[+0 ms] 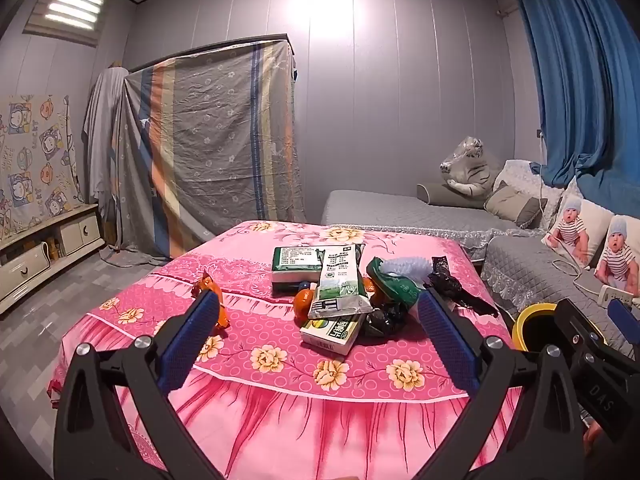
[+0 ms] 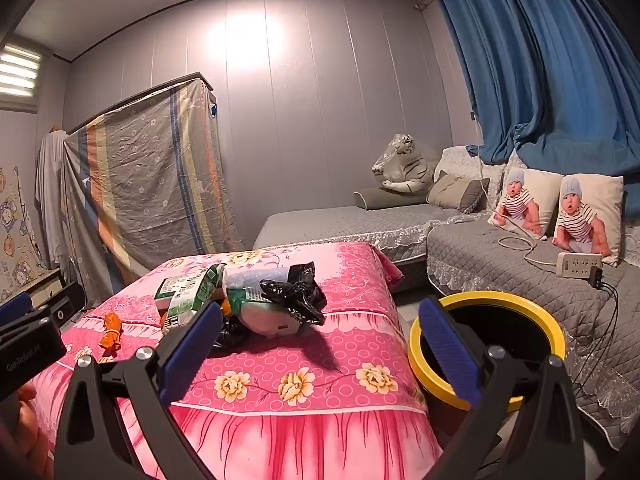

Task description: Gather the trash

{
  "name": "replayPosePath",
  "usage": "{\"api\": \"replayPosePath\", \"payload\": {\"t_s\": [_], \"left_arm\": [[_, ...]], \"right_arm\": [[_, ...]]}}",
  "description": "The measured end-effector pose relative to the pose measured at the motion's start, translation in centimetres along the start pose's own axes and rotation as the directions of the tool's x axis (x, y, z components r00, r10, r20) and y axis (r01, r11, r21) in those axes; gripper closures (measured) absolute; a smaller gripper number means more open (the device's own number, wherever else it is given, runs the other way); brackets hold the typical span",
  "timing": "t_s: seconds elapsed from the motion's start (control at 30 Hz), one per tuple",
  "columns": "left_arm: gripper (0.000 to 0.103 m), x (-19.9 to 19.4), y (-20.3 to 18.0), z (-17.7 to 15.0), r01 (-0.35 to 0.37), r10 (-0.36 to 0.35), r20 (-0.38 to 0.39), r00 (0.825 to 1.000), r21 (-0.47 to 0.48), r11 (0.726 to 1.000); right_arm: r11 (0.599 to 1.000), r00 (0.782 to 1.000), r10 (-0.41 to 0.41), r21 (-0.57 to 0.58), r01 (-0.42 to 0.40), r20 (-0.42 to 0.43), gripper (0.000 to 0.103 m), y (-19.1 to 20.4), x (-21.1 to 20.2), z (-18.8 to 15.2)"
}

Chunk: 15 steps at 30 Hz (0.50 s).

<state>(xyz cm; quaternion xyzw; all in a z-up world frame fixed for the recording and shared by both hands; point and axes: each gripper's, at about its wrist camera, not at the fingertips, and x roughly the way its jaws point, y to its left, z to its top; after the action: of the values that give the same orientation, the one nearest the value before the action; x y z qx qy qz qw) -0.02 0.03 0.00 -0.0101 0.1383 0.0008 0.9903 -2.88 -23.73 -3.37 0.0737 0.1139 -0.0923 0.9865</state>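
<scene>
Left gripper [image 1: 316, 336]: jaws spread wide, nothing between the blue pads; it hangs over the near half of the pink cloth, short of the pile.
Right gripper [image 2: 320, 338]: jaws spread wide and empty, straddling the table's right edge and the bin rim.
Trash pile [image 1: 344, 296]: centre of the left wrist view, on the pink floral tablecloth [image 1: 280, 412]; cartons, a white-green packet, a green wrapper and crumpled black plastic [image 2: 296, 296] overlap and touch.
Orange wrapper [image 1: 212, 300]: alone, left of the pile, partly hidden behind the left blue pad.
Yellow-rimmed bin [image 2: 556, 332]: lower right of the right wrist view, just beside the table's right edge, its mouth open upward.
Table edges: the cloth's front hem falls away at the bottom of both views; the right edge drops toward the bin.
Open room: bare cloth lies in front of the pile; grey floor [image 1: 36, 320] is open at the left.
Sofa [image 2: 500, 272]: just behind the bin, closing off the right side.
</scene>
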Motion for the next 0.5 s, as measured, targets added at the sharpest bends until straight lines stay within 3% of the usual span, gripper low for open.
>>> {"api": "replayPosePath", "payload": {"t_s": [0.5], "left_arm": [[0.008, 0.11, -0.09, -0.21, 0.001, 0.0, -0.011, 1.0, 0.004, 1.0]], "right_arm": [[1.0, 1.0, 0.0, 0.006, 0.0, -0.007, 0.008, -0.03, 0.01, -0.07]]}}
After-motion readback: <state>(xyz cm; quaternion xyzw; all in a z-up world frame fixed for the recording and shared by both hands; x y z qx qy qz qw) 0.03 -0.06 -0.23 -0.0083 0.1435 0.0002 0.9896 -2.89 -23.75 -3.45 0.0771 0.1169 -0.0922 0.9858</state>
